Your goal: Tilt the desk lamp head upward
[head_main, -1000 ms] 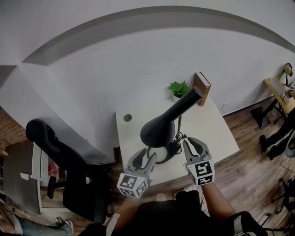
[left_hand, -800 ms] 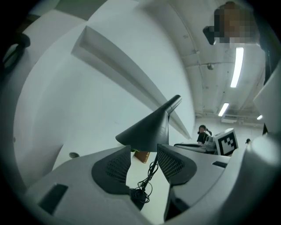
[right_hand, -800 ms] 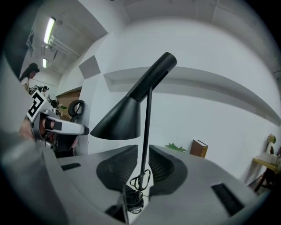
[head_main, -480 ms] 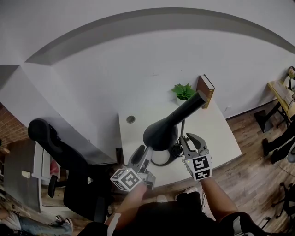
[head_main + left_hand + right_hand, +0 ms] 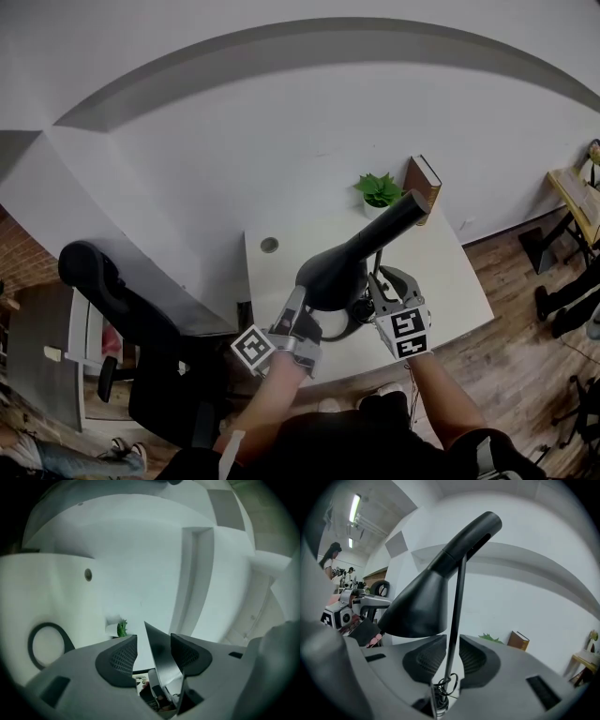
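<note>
Lamp head (image 5: 333,272), black, cone-shaped and metal, stands over the middle of a white rectangular desk (image 5: 445,281), carried on a thin black upright stem (image 5: 457,616). Its long axis runs slantwise: the wide open mouth sits low and towards the person, and the narrow tube end points up and away, towards a brown hardback book (image 5: 424,181) at the desk's far edge.

The left gripper (image 5: 305,314) is the nearer tool to that mouth. It comes in from below and from the person's side, and in the left gripper view the thin rim (image 5: 157,651) of the shade passes between its jaws. The jaws stand wide, with clear space between the rim and one pad, so nothing is clamped there (the rim is only bracketed).

The right gripper (image 5: 389,281) is on the other side of the shade, low on the stem. In the right gripper view its pads sit close against the stem on both sides and appear to pinch it, probably to steady the lamp.

Judging from this, the tilt depends on the left gripper: the mouth must rise about the joint at the top of the stem, so the push should go upward at the rim.
</note>
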Available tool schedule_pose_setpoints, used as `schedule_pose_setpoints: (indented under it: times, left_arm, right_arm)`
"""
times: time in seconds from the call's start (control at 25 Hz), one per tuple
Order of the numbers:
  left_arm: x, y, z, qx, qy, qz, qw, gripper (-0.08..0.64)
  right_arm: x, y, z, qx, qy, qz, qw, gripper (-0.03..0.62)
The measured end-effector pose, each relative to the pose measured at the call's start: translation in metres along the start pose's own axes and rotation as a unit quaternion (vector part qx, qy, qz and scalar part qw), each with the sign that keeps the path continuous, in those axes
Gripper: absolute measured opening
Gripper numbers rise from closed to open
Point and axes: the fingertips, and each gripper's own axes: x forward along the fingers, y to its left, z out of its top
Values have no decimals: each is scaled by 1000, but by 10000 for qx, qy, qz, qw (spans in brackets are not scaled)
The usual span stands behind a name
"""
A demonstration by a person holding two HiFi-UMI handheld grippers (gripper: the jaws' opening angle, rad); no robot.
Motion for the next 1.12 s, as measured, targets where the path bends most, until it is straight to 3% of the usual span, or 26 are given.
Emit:
schedule_pose_setpoints:
  times: [0.12, 0.28, 0.4, 0.8, 1.12]
  left_arm:
    - [1, 10, 3, -642, -233, -89, 9976, 172]
    - [3, 4, 5, -886, -290, -382, 9949, 77]
    - [3, 3, 5, -1033, -284, -464, 9932, 67]
    - [4, 2, 6, -1040, -263, -463, 9931, 64]
    - [0, -25, 30, -321, -313, -601, 9972, 61]
  right_arm:
    - [2, -1, -1, 29, 64, -48, 10000, 57]
    - [3, -2, 0, 85, 28, -62, 9999, 41]
    - [2, -3, 0, 187, -15, -9, 9998, 38]
    - [2, -3, -2, 125, 52, -25, 9999, 38]
    - [3, -2, -1, 88, 82, 5, 9999, 40]
